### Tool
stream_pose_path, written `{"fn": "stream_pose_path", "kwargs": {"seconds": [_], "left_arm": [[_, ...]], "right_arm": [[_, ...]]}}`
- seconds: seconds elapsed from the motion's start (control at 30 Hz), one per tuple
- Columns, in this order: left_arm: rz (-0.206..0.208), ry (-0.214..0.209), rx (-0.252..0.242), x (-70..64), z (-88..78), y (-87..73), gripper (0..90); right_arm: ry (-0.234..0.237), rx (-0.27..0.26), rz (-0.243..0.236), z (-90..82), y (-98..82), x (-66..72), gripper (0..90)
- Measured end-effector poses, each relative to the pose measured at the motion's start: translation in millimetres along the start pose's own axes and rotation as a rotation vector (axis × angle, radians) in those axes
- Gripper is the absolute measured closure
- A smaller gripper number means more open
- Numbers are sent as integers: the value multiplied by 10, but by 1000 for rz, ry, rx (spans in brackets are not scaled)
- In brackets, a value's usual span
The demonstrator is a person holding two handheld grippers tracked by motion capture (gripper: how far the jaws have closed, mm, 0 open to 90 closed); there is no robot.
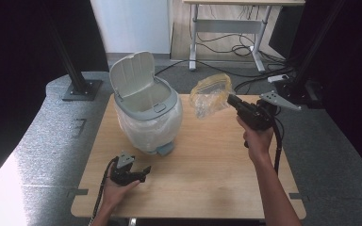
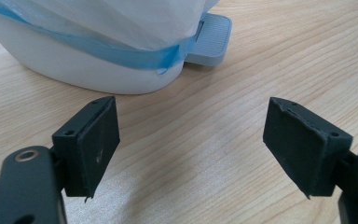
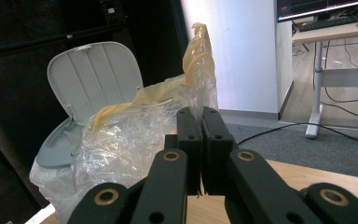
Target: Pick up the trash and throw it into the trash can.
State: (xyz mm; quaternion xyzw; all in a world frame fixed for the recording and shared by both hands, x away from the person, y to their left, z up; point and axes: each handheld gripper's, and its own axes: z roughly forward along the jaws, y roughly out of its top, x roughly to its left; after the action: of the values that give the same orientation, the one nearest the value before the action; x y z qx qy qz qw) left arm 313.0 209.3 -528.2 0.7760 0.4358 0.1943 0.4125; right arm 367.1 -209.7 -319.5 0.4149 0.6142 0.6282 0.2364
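Note:
A white pedal bin [image 1: 146, 115] with its lid [image 1: 133, 70] raised stands on the wooden table [image 1: 207, 169], lined with a clear bag. My right gripper [image 1: 231, 99] is shut on a crumpled clear plastic bag with a yellow rim [image 1: 209, 94], held in the air to the right of the bin. In the right gripper view the plastic bag [image 3: 135, 135] hangs from the closed jaws [image 3: 201, 122], the bin's lid [image 3: 93, 74] behind it. My left gripper [image 1: 146, 169] lies open low on the table in front of the bin. Its pads [image 2: 98, 144] are wide apart, facing the bin's base [image 2: 98, 74] and grey pedal [image 2: 212, 39].
A black stand foot [image 1: 80, 89] sits on the grey floor to the left of the table. A desk frame [image 1: 226, 28] and cables [image 1: 259, 70] lie behind. Bare wood spreads across the table's middle and front right.

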Motion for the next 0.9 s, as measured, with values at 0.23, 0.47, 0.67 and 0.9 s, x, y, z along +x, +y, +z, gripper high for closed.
{"fn": "stream_pose_path", "kwargs": {"seconds": [0.23, 0.47, 0.67, 0.9], "left_arm": [[0, -2, 0, 2, -3, 0, 183], [0, -3, 0, 12, -5, -2, 183], [-1, -5, 1, 11, -3, -2, 184], [-3, -5, 3, 9, 4, -2, 184]], "right_arm": [[10, 2, 3, 92, 26, 55, 877], [20, 2, -2, 177, 62, 112, 877], [22, -2, 1, 220, 100, 148, 877], [26, -2, 1, 266, 139, 182, 877]]}}
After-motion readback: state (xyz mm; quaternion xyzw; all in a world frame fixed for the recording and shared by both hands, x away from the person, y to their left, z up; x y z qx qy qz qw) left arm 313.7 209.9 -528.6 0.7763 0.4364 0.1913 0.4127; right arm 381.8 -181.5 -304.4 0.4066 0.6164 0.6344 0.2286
